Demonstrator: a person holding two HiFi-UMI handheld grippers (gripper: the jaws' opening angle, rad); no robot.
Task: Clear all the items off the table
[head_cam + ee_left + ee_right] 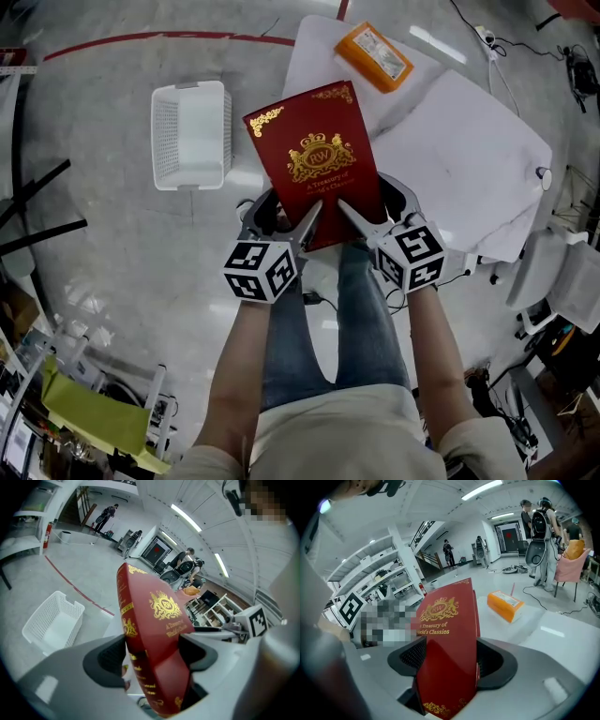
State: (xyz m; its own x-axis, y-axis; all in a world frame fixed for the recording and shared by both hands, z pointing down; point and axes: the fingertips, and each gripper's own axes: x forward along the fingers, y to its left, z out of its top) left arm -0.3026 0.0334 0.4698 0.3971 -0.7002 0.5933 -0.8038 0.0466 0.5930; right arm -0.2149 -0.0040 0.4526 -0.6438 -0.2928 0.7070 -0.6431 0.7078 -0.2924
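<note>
A red hardback book [314, 159] with a gold crest hangs in the air in front of me, its cover facing up. My left gripper [281, 216] is shut on its near left corner, and in the left gripper view the pads press the spine and cover of the book [154, 620]. My right gripper [375, 208] is shut on the near right corner, with the book [447, 634] standing upright between its pads. An orange pack [374, 56] lies on the white table [469, 159] beyond the book. On the floor to the left stands a white basket [190, 133], with nothing in it.
A red line [141, 39] runs across the grey floor behind the basket. White chairs [553, 272] stand at the right. A yellow-green bin [89, 408] and racks sit at the lower left. Several people [543, 531] stand far off, and cables lie on the floor.
</note>
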